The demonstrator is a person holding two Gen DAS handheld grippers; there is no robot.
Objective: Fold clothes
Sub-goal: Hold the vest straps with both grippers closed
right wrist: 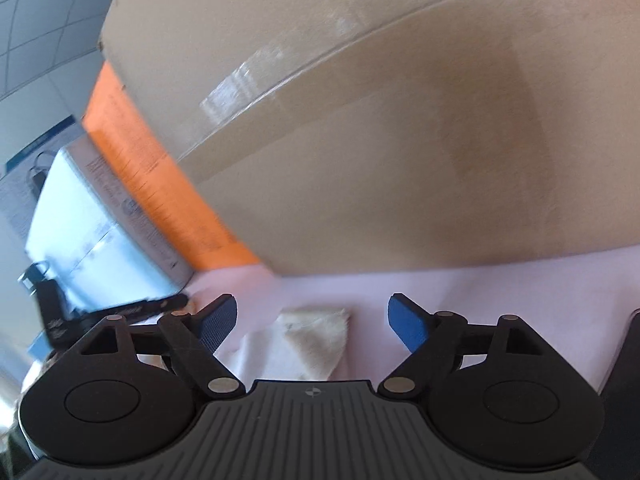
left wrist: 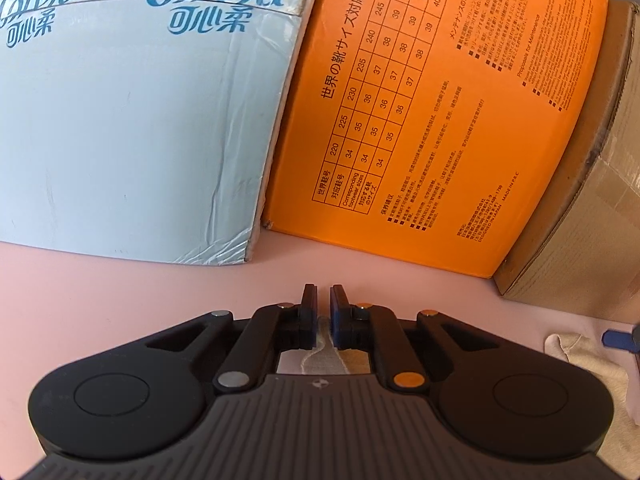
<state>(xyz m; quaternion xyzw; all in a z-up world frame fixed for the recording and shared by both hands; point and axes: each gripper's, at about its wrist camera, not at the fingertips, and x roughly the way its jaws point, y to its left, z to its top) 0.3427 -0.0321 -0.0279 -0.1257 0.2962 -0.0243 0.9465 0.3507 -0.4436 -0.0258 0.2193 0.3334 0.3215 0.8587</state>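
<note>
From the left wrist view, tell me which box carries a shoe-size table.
The orange box, standing between the pale blue box and the plain brown box.

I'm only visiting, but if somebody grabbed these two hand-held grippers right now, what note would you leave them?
Left gripper: jaws shut on an edge of the cream knitted cloth.
Right gripper: jaws open, nothing gripped; a corner of the cloth lies on the pink tabletop between them.
Beyond the cloth stand a pale blue box, an orange shoe box and a brown cardboard box.
Done: cannot tell how far folding has got.
Left: finish folding and lay it flat.
</note>
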